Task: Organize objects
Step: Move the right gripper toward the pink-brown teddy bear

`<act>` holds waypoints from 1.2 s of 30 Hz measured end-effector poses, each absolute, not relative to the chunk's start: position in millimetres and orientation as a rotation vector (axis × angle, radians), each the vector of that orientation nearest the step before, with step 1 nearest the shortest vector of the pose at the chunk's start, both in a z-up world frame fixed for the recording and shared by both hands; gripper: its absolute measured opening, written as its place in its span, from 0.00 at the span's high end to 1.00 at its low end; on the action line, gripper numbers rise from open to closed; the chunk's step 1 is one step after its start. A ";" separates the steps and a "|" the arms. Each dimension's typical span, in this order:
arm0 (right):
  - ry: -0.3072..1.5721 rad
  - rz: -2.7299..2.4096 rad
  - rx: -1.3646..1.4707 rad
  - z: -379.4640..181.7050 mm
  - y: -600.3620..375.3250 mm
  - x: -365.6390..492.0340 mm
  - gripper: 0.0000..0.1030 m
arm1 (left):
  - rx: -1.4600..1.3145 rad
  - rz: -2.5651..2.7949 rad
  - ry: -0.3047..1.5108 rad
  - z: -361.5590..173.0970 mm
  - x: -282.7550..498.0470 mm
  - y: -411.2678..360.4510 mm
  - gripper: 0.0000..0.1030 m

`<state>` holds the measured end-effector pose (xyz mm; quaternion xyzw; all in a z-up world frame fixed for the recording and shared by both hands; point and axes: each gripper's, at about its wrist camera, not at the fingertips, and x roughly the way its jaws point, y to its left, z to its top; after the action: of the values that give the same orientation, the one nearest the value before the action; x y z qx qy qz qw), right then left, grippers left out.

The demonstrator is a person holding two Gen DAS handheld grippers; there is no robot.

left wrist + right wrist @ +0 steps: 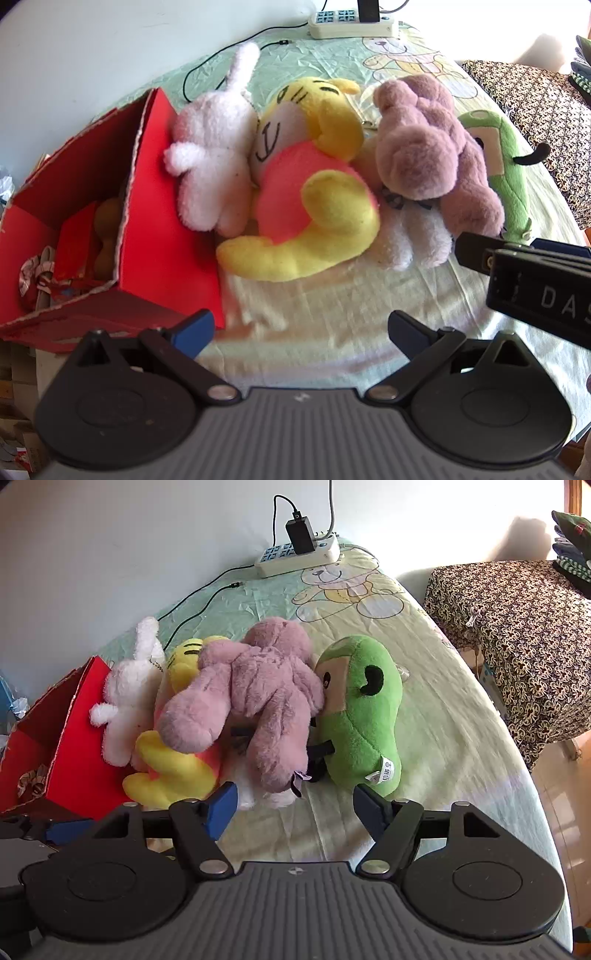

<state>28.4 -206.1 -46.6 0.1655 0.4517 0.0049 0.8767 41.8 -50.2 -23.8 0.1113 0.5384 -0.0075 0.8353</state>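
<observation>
A pile of plush toys lies on the pale green bedsheet (332,295). From left to right: a white rabbit (210,162), a yellow toy with a pink body (314,199), a mauve bear (424,147) and a green toy (506,158). An open red box (162,229) stands against the rabbit and holds several small items. My left gripper (301,330) hovers open over bare sheet in front of the yellow toy. My right gripper (295,808) is open just short of the mauve bear (266,698) and green toy (362,716). Nothing sits between either pair of fingers.
A white power strip (295,557) with a black charger and a trailing cable lies at the far end by the wall. A stand covered in brown patterned cloth (517,635) is to the right, with folded clothes on it. The sheet's right edge drops to the floor.
</observation>
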 end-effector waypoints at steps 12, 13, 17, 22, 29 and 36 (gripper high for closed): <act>0.960 0.009 0.351 -49.0 -210.3 26.1 0.30 | 0.232 -0.016 1.161 -29.0 36.4 -52.0 0.02; 0.962 0.008 0.351 -49.8 -210.6 25.6 0.30 | 0.231 -0.017 1.165 -29.6 36.2 -52.6 0.02; 0.970 0.007 0.353 -51.9 -212.7 23.3 0.30 | 0.223 -0.026 1.175 -32.2 34.9 -54.1 0.02; 0.990 0.003 0.378 -56.6 -221.1 19.8 0.30 | 0.179 -0.081 1.179 -31.3 35.7 -51.7 0.02; 0.952 -0.002 0.517 -54.5 -254.3 13.3 0.35 | 0.025 -0.219 1.137 -7.2 41.1 -33.4 0.03; 0.859 0.139 0.781 -46.5 -286.2 19.5 0.40 | -0.111 -0.372 1.015 36.1 65.8 -33.6 0.01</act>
<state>19.5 -286.2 -46.5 0.3688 0.4056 0.0655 0.8338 65.8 -33.6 36.1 -0.0530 0.4829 -0.1769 0.8560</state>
